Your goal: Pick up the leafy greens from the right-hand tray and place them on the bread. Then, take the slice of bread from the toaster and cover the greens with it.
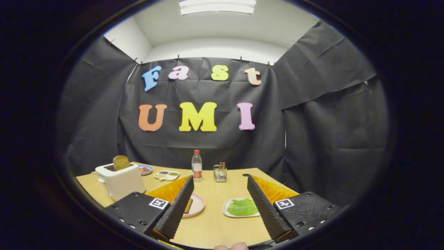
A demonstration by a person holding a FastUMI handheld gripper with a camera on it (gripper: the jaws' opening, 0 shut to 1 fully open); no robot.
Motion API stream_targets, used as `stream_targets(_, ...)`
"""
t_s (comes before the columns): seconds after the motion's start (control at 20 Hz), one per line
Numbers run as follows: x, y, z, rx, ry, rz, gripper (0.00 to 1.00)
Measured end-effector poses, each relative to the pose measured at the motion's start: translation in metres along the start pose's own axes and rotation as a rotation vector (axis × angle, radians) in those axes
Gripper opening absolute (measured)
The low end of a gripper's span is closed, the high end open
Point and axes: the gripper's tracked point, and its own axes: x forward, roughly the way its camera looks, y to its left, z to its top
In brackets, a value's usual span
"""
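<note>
Gripper [219, 182] fingers spread wide, empty; left finger half hides bread [188, 205] on its plate [197, 205], greens [242, 207] showing.

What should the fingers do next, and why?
Probably move down toward the leafy greens on the white tray. The gripper is open and empty above the table, and the bread on the pink plate has no greens yet.

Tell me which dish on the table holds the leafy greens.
The white tray just ahead of the open gripper, by its right finger, holds the leafy greens. The pink plate by the left finger holds bread.
</note>
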Motion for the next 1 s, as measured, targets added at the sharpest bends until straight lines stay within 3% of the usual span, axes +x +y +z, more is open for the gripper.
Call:
stream_targets(0.7,0.011,-0.019,-0.009,-0.002,0.025,-0.054,0.95)
stream_targets(1.0,0.030,-0.057,-0.015,0.073,0.054,-0.094,0.95)
